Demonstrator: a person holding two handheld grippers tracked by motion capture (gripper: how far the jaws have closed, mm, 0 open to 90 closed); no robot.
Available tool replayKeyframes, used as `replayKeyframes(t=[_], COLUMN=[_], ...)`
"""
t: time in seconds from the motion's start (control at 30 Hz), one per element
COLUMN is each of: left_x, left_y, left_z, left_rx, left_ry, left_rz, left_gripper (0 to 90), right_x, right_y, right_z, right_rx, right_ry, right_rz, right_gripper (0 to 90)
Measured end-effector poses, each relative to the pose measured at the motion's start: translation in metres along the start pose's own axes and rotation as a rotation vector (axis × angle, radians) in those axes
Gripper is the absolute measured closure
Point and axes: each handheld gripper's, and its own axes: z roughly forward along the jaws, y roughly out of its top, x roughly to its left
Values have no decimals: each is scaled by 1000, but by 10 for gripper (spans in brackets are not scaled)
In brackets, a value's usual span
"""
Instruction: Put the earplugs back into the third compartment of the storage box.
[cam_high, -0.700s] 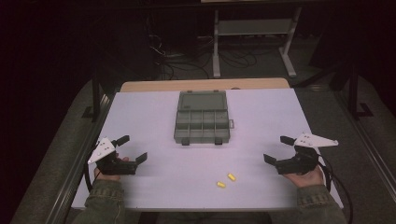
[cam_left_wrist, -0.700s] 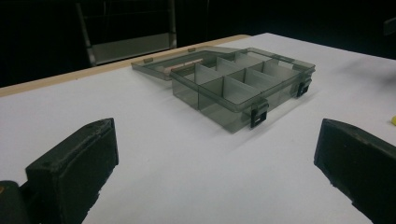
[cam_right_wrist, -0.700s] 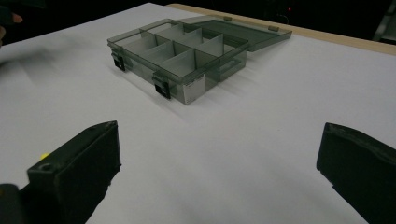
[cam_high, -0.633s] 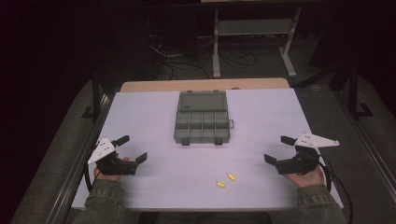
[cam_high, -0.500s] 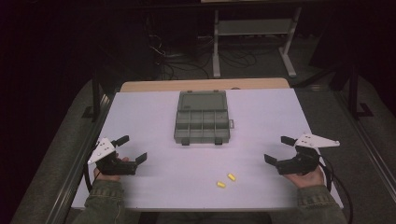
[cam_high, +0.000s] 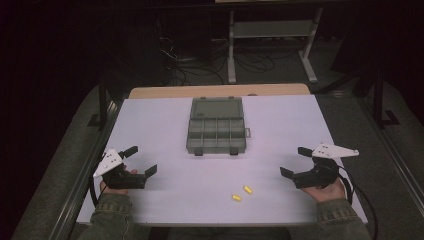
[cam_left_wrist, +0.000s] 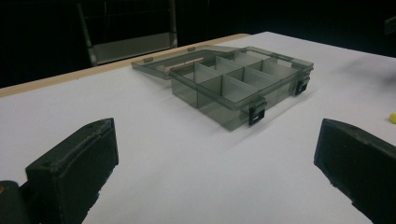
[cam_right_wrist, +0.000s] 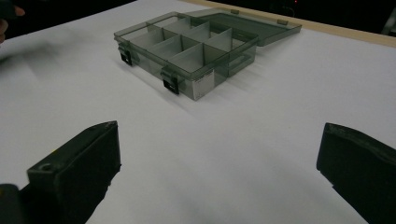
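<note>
Leftmost, left gripper (cam_high: 138, 161) near the worktop's (cam_high: 165, 125) left edge, fingers (cam_left_wrist: 74, 172) wide apart, nothing between. Ahead, well apart from both, organiser box (cam_high: 216, 131) mid-worktop, lid laid open. Nearer the front edge, two yellow pieces (cam_high: 242, 193), closer to the right gripper (cam_high: 295, 162). Rightmost, fingers (cam_right_wrist: 77, 170) likewise spread, holding nothing.
</note>
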Motion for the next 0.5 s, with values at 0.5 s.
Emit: replayKeyframes(t=[0.5], left_x=[-2], left_y=[0], left_z=[0], left_rx=[5], left_ry=[-5], left_rz=[9], left_gripper=[0], right_x=[15], right_y=[19], right_z=[13], right_rx=[76], right_ry=[42], right_rz=[-59], right_gripper=[0])
